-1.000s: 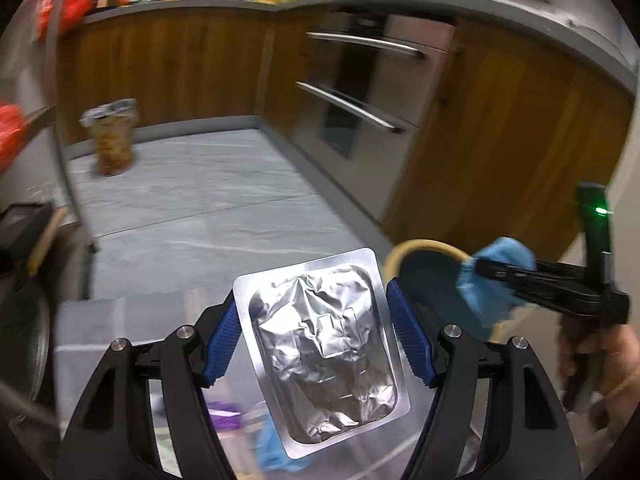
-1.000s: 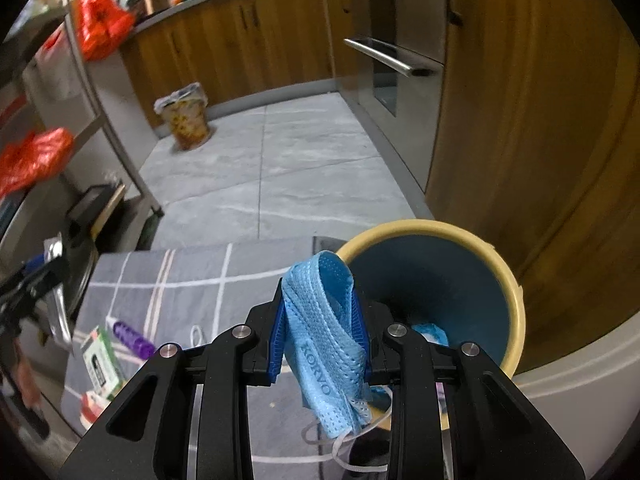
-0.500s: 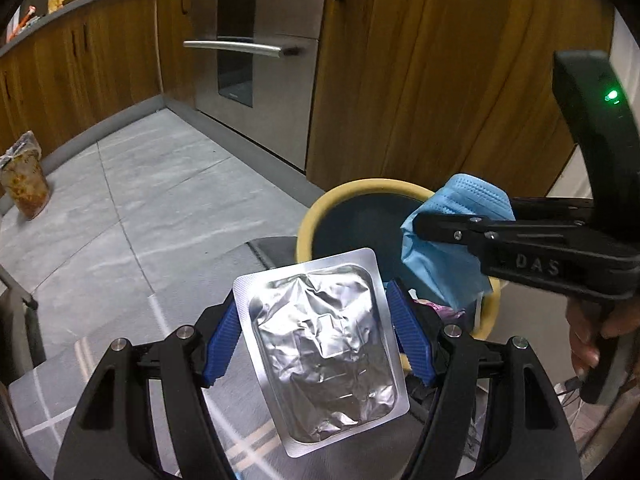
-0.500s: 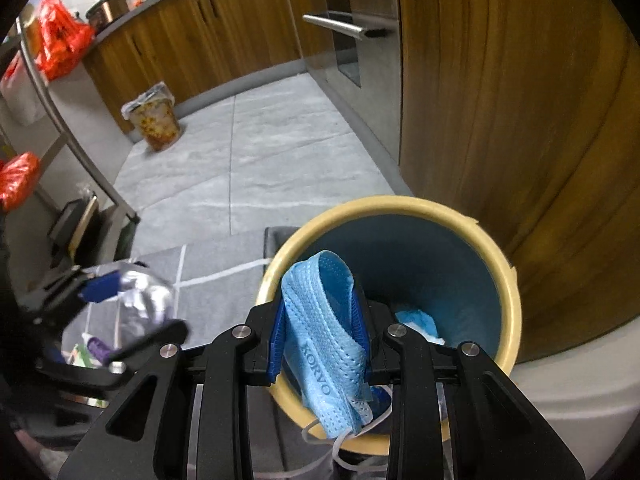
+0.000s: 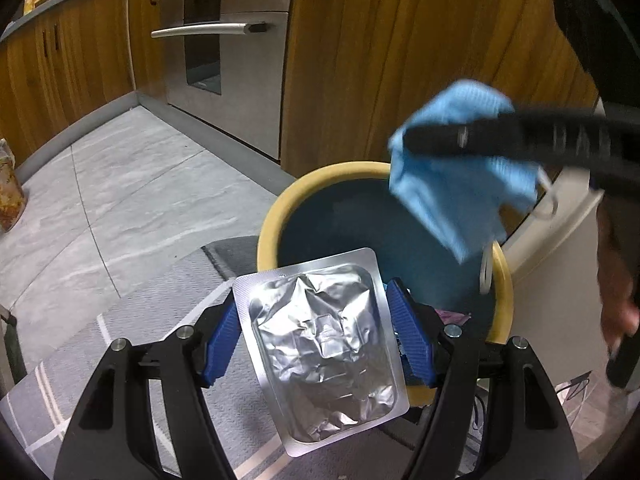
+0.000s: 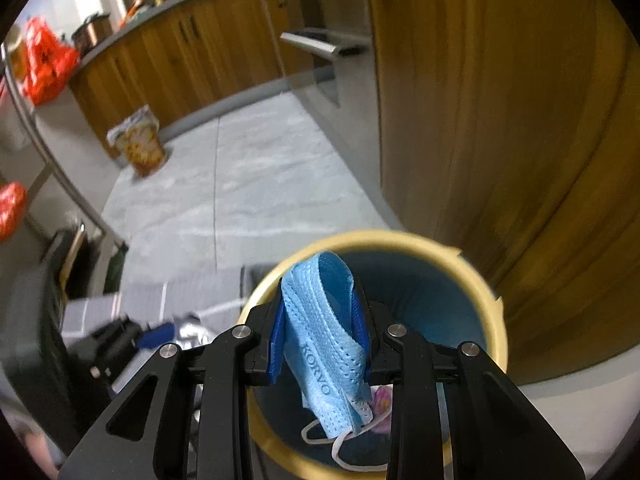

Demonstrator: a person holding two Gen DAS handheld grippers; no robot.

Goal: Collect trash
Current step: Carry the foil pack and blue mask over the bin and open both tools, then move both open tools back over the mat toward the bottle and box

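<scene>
Over the bin point(image 6: 492, 292) | your right gripper point(image 6: 320, 344) pinches the soft, light face mask point(image 6: 324, 344) mid-fold | your left gripper point(image 5: 316, 340) clamps the stiff, crinkly foil blister pack point(image 5: 320, 344) by its edges at the rim.

The grey tiled floor point(image 5: 120, 184) carries a grey striped rug point(image 5: 160, 320), the yellow-rimmed bin point(image 5: 280, 208) standing at the rug's far corner near the wooden cabinets, and a patterned bin point(image 6: 140, 148) well apart by the far cabinets' base.

Dim warm indoor light, motion blur, bowed fisheye edges.
</scene>
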